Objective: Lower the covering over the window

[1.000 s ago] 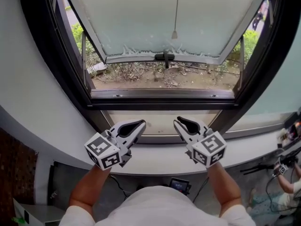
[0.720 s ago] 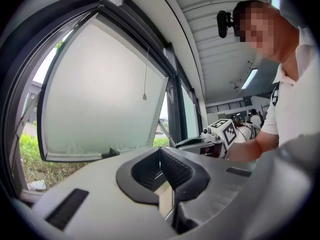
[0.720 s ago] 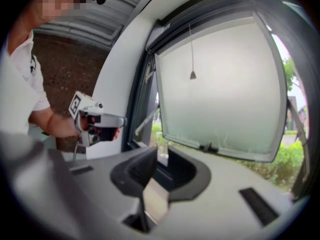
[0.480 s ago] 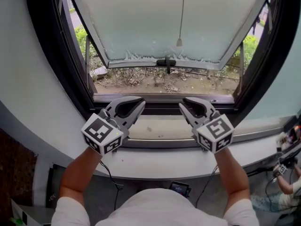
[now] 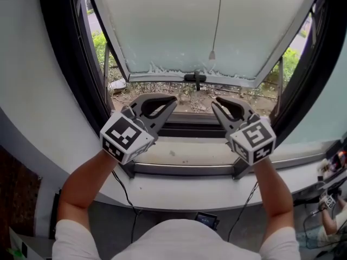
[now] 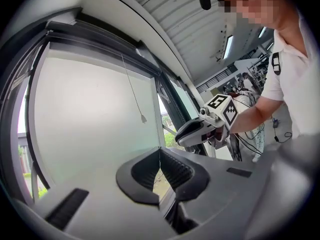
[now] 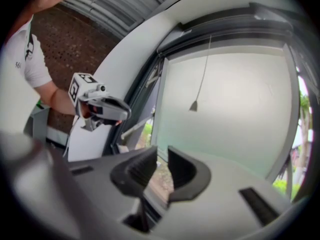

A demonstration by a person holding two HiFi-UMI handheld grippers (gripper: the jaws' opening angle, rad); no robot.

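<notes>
Facing the window (image 5: pixel 65 64), the person is holding both grippers level and side by side above the sill (image 5: pixel 184 155), apart from each other. The left gripper (image 6: pixel 160 154) is pressing its fingers together at the tips, with nothing between them. The right gripper (image 7: pixel 162 156) is leaving a narrow gap between its fingers, and only the view outside is showing through it. The cord (image 5: pixel 217 15) is hanging in front of the pale pane (image 5: pixel 162 26), its pull (image 5: pixel 212 54) dangling just above the handle (image 5: pixel 196 78) on the pane's lower edge. Neither gripper is touching the cord, and both are sitting below the pull. The covering itself is not showing clearly in any view. Plants (image 5: pixel 103 45) are showing beside the pane.
</notes>
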